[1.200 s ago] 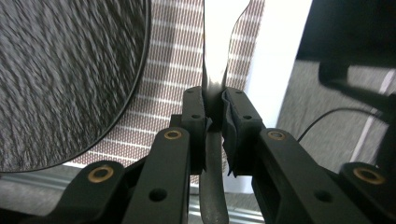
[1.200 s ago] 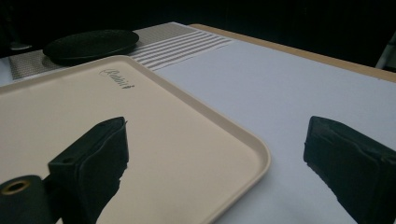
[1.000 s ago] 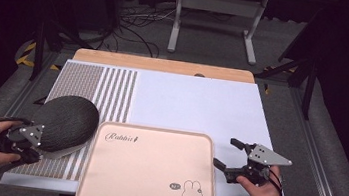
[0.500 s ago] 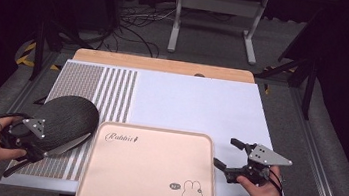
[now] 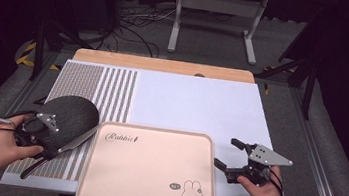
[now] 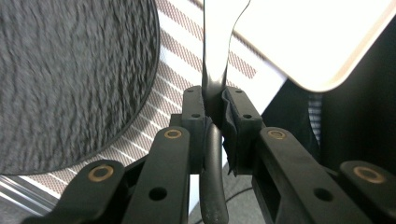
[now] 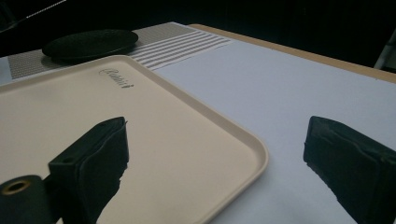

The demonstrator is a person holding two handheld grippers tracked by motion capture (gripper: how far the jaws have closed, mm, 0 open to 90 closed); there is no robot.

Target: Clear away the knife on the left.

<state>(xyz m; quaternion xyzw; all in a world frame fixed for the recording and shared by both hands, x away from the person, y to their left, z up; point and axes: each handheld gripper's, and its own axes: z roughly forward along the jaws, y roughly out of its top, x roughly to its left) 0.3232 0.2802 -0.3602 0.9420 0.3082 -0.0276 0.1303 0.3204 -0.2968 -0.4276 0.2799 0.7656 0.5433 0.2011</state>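
**Left gripper clamped on knife; right gripper open at tray edge**

I see the knife in the left gripper view, its neck pinched between the two black jaws, the pale blade running up and away toward the tray corner and the dark handle trailing down between the jaw arms. The left gripper is clenched on it. From the high view I read the same knife as a slanted blade lying over the striped mat, its tip just beside the left edge of the pink tray, with the left gripper near the table's front left.

The dark grey round mat lies just behind the knife; the left gripper view shows its rough woven texture.

The right gripper stands with jaws spread wide, holding nothing, at the tray's right edge. In the right gripper view one jaw hangs over the tray and the other over the white table cover.

The high view alone shows the tray's rabbit drawing.
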